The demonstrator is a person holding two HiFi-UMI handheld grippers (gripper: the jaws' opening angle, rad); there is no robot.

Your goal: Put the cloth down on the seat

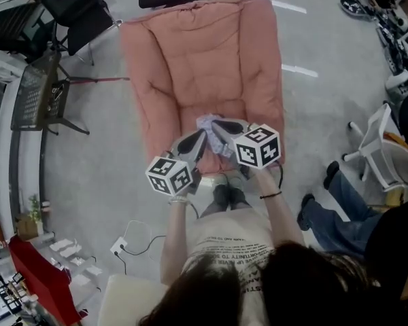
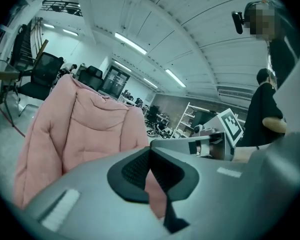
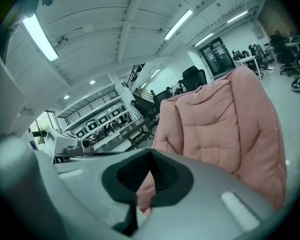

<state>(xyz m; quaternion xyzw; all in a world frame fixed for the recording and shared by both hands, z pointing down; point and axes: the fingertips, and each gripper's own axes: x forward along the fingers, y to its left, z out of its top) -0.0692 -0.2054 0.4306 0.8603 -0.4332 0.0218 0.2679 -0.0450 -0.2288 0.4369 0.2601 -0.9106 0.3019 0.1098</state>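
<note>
Seat [image 1: 204,53]: long axis runs straight ahead. Cloth [image 1: 205,122]: bunched on its near end, at the tips of left gripper [image 1: 201,136] and right gripper [image 1: 216,123], between them. Both have jaws together; I see no cloth pinched.

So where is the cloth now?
In the head view, the cloth is in the middle, at the pink chair's front edge, by the tips of the left tool and right tool.
</note>
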